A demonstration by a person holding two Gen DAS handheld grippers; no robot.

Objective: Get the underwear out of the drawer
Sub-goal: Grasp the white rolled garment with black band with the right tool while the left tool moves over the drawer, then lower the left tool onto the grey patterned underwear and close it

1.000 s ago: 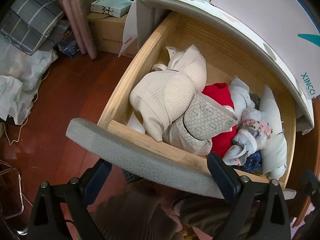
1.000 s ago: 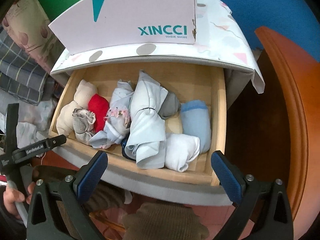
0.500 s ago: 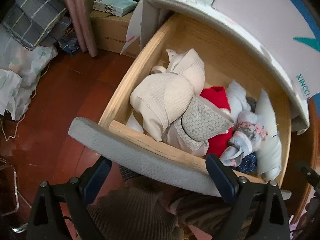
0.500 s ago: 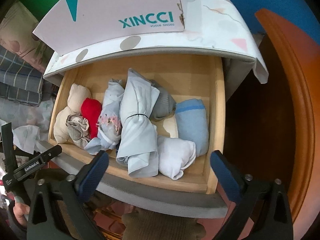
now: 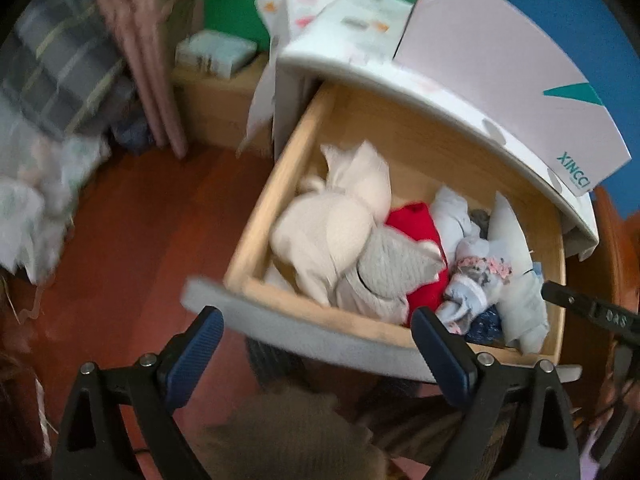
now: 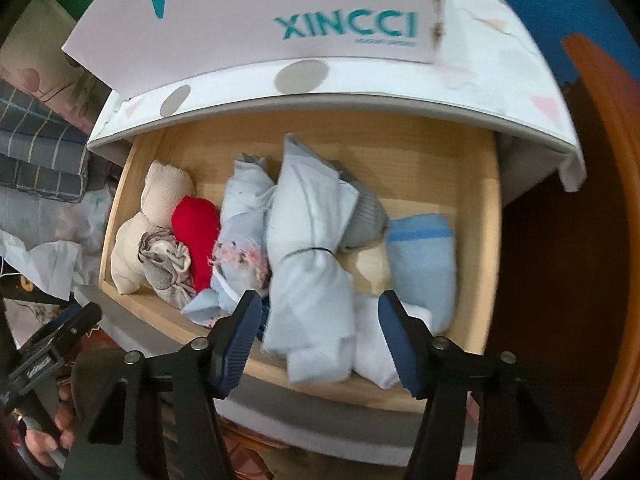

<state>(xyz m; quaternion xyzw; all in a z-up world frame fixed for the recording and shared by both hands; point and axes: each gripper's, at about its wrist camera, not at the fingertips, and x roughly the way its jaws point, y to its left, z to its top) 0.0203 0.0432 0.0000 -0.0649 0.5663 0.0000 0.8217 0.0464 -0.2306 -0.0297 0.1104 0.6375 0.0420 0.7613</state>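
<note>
We hold the right hand-held gripper [image 6: 318,322] above the near edge of the open wooden drawer [image 6: 486,240], its blue pads closing at this moment around the near end of a pale blue rolled bundle [image 6: 310,248] tied with a dark band; the pads straddle the roll, and we cannot tell whether they press it yet. That bundle lies in the middle of the drawer among the other folded underwear: a cream piece [image 6: 158,208] at the far left, a red piece [image 6: 198,228] beside it, a grey piece [image 6: 162,264] near the front, a white roll [image 6: 372,340] touching the bundle on its right, and a light blue fold [image 6: 424,256] at the right side.

Our left hand-held gripper [image 5: 316,340] hangs released, pads wide apart and grasping nothing, over the drawer's grey front [image 5: 312,338]. A pinkish box [image 6: 256,20] printed XINCCI rests on the cabinet top above the drawer.
</note>
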